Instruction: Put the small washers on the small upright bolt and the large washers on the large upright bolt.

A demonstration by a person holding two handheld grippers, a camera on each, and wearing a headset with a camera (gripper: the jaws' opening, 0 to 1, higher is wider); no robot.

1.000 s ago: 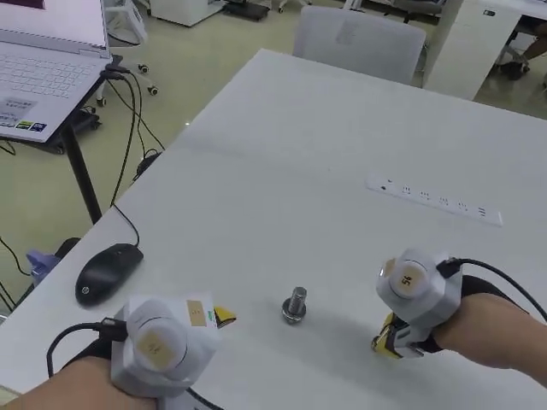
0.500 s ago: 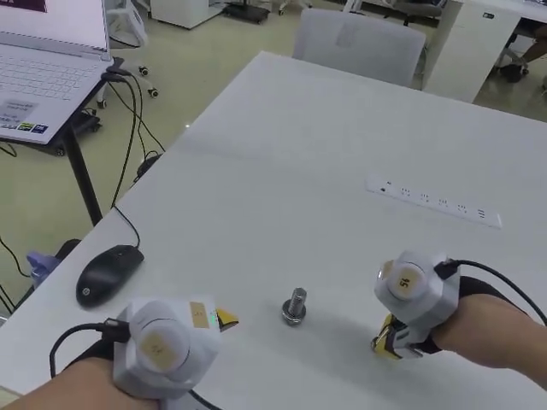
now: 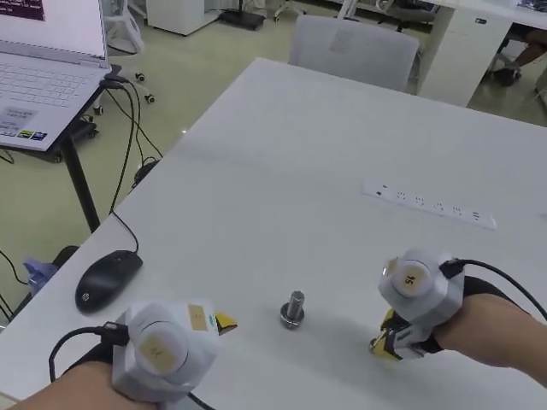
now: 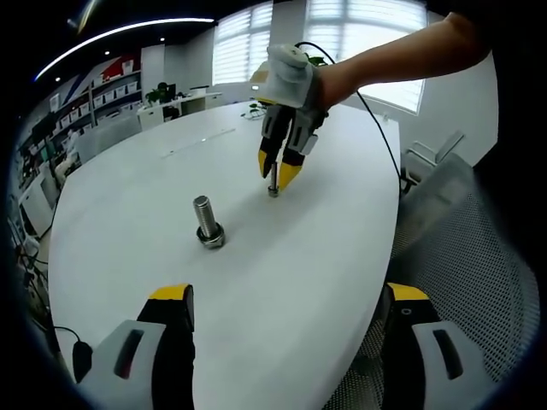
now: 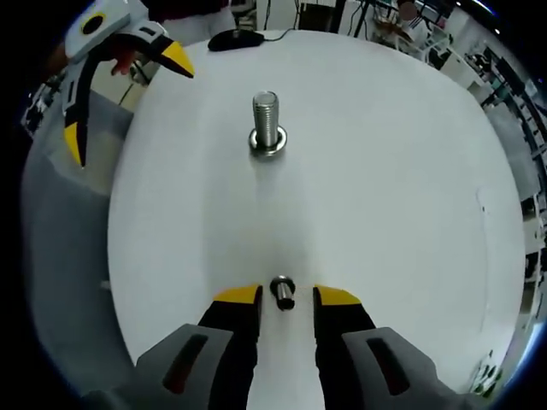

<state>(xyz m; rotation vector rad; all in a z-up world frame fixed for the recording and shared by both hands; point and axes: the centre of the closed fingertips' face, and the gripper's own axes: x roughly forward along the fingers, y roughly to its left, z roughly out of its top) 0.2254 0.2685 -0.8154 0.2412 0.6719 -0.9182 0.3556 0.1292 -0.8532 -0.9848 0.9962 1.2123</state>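
Change: only our camera drifted | right gripper (image 5: 285,296) jaws stayed slightly parted astride small bolt (image 5: 281,289) | left gripper (image 4: 286,295) jaws gaped, empty | we judged placing there finished.

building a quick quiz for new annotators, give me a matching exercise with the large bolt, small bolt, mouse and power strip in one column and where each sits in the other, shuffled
Things:
1. large bolt
2. small bolt
3. mouse
4. power strip

Places:
a. flat on the table, farther from the person than both bolts
b. between the jaws of the right gripper
c. near the table's left edge
d. upright in the open, nothing touching it

Pairs: 1-d, 2-b, 3-c, 4-a
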